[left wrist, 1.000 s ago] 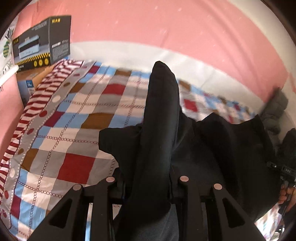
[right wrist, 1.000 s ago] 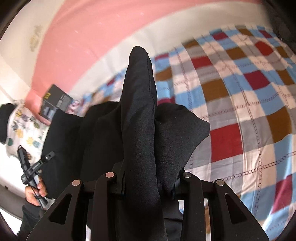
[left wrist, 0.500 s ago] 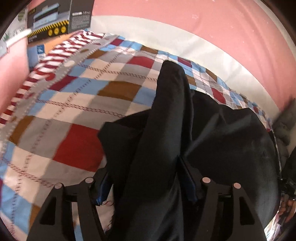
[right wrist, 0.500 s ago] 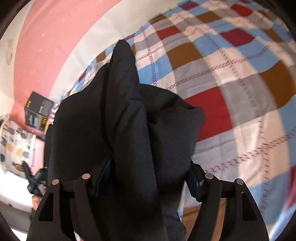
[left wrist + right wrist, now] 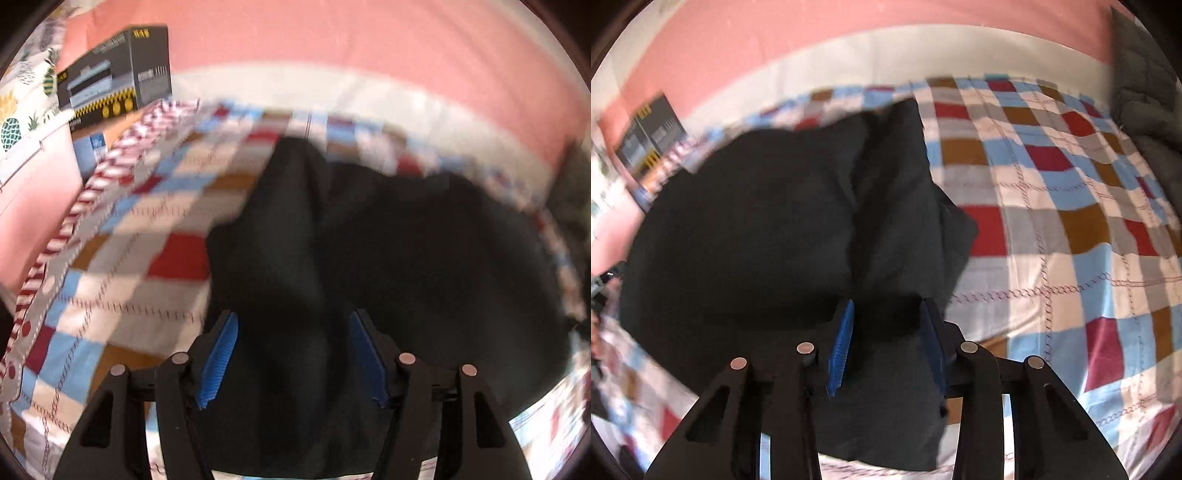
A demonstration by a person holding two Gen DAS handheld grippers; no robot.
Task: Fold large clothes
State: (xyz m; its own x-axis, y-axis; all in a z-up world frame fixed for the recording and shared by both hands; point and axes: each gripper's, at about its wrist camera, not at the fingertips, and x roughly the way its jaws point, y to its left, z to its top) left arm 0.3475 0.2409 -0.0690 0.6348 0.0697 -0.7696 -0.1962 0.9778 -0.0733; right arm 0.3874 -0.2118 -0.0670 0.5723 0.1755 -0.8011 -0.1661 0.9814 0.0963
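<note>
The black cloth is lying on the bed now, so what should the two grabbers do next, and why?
Probably pull both straight back off the black cloth. The left gripper and right gripper have their jaws spread with blue pads showing, so neither seems to pinch it. The cloth looks laid down on the checked bedspread, but fabric sits between the fingers, so a slow backward move should keep the fold from dragging.

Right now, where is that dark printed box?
The dark cardboard box sits at the upper left of the left wrist view, against the pink wall, just beyond the checked bedspread's striped edge.
</note>
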